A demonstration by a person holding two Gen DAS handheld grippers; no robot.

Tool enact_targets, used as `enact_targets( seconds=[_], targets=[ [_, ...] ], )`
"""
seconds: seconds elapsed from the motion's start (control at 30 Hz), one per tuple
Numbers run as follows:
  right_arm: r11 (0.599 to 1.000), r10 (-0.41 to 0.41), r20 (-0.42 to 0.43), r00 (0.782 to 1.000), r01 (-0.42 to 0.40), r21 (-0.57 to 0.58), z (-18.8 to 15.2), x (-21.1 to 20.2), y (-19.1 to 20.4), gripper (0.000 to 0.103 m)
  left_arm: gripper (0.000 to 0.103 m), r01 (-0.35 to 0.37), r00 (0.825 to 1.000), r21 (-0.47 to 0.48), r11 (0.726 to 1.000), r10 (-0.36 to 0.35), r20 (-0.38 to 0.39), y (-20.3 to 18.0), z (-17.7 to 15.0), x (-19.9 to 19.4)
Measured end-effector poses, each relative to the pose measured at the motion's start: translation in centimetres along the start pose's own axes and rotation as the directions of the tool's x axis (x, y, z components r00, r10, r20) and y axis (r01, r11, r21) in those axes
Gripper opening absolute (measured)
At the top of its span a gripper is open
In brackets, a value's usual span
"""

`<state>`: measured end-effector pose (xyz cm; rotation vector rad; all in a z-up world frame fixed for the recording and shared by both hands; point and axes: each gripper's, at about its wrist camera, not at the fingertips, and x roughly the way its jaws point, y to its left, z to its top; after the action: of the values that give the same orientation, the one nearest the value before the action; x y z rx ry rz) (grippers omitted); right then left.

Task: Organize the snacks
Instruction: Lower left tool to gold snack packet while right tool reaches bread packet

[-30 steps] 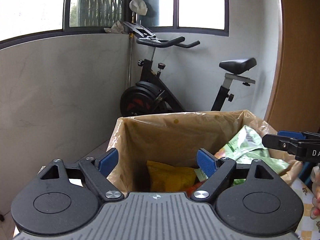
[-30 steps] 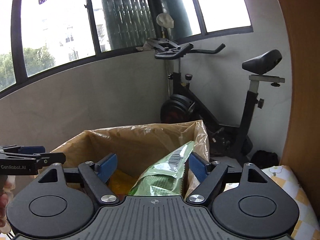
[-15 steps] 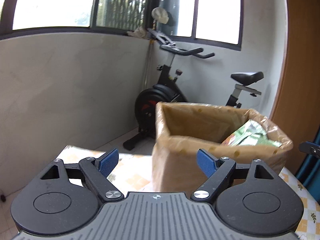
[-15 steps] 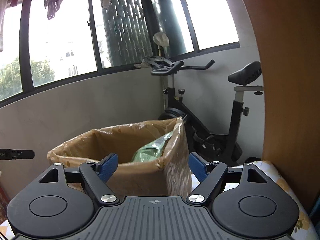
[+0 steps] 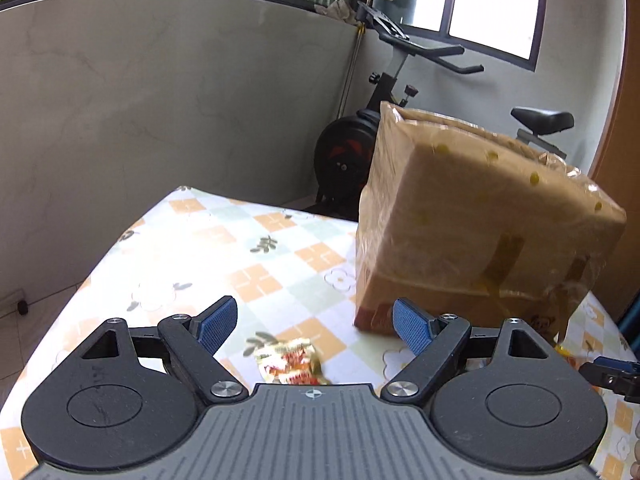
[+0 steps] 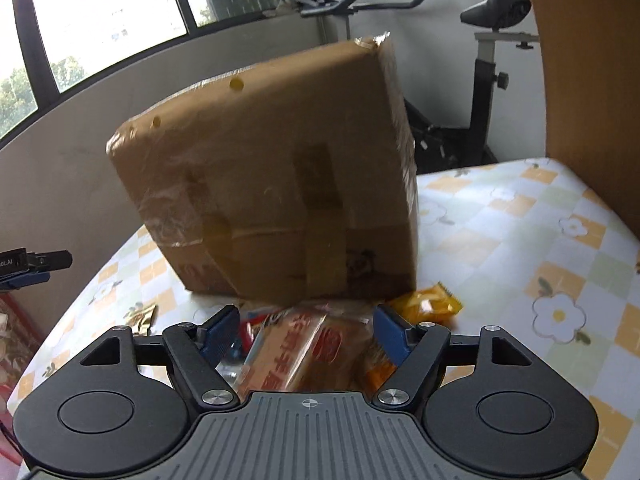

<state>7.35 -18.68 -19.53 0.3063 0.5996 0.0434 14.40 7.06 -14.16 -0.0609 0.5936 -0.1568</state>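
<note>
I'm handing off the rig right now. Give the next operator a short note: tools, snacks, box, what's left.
Left tool: open, empty, over a small gold packet.
Right tool: closing, nothing gripped, over an orange snack pack.
Box: upright on the table, contents not visible.
Loose: yellow packet by the box, more snacks under the right tool.
Left: put the loose snacks in the box.

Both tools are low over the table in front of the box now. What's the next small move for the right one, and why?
Probably ease the right tool down and finish closing on the orange snack packet. The packet already lies between its closing jaws, in front of the cardboard box, and the pads don't seem to press on it yet. The left tool is open over a small gold wrapper, so it can wait.
</note>
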Motion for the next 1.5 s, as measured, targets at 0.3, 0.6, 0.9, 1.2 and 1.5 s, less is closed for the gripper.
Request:
enact_targets(
  seconds=[0.3,0.6,0.9,1.2,1.5],
  targets=[
    [0.997,-0.022,-0.087,0.996,0.016,-0.073,-0.7,2.9,1.8,0.073,0.086,-0.001,0.999,-0.053,0.999,-0.001,-0.045,0.8,-2.6,0.2],
    [0.987,-0.047,-0.115,0.992,0.028,-0.158,-0.7,5.8,3.4,0.079,0.086,-0.014,0.996,-0.058,0.998,0.009,-0.089,1.3,-3.9,0.6],
    [0.987,-0.025,-0.089,0.996,0.011,-0.160,-1.1,5.2,2.7,0.074,0.086,-0.034,0.988,-0.057,0.998,0.025,-0.150,1.3,-5.4,2.5],
    [0.991,-0.007,-0.080,0.997,-0.003,-0.131,-1.4,4.7,2.1,0.073,0.074,-0.100,0.978,-0.053,0.994,0.088,-0.187,1.3,-4.9,7.6],
    [0.994,0.005,-0.076,0.997,-0.013,-0.112,-1.5,4.7,1.9,0.073,0.069,-0.158,0.968,0.040,0.987,0.162,-0.191,-0.4,-5.5,10.0]
  ],
)
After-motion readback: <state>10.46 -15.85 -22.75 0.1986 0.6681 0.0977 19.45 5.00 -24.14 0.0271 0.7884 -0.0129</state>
